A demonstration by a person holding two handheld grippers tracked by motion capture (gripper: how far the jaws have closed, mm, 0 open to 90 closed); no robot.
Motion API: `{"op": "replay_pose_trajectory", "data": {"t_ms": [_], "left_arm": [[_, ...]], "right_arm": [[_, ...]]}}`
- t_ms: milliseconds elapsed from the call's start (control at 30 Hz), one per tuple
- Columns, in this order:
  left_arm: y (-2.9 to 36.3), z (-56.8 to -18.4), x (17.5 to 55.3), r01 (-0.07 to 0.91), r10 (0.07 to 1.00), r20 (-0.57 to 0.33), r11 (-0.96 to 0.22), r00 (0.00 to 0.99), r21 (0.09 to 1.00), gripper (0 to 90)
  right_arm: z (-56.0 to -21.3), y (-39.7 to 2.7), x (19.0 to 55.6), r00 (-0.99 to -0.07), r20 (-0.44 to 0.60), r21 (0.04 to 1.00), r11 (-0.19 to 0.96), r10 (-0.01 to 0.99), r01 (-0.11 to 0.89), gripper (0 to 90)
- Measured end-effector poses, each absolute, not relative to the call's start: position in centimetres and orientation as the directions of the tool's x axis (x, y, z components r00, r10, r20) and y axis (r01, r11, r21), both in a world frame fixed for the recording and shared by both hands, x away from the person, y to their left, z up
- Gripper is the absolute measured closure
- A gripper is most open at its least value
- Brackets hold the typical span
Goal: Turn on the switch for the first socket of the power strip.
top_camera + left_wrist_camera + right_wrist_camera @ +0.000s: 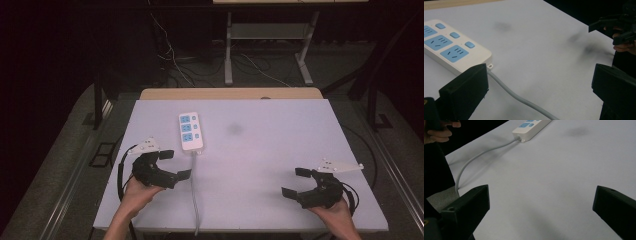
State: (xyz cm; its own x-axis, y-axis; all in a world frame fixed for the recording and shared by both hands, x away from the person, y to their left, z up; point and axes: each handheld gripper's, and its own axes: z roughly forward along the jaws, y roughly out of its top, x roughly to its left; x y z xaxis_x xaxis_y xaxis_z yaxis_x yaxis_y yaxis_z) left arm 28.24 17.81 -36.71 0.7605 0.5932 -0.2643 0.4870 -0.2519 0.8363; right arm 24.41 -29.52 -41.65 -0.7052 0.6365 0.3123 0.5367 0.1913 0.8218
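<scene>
White rectangular tabletop [280, 150] carries everything. White plastic power strip with three blue sockets [190, 131] lies flat just ahead of left claw [178, 164], slightly to its right, not touching. Grey cord [194, 190] runs back from strip, passing beside left claw's right jaw. Left claw spread wide, empty. Right claw [295, 182] spread wide too, empty, well apart from strip.

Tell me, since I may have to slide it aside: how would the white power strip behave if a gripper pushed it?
The power strip lies flat and low, so it probably slides, not tips. Its smooth casing on the smooth table likely offers little grip. The grey cord trails over the near edge, so it may drag and swing the strip round.
</scene>
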Motion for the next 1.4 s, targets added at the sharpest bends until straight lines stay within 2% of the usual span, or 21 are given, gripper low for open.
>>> {"op": "replay_pose_trajectory", "data": {"t_ms": [1400], "left_arm": [[17.3,-33.1,33.4,0.481,0.623,-0.208,-0.309,0.754,0.821,0.1]], "right_arm": [[-41.7,-29.6,24.3,-0.714,0.318,0.824,0.190,0.624,0.533,0.5]]}}
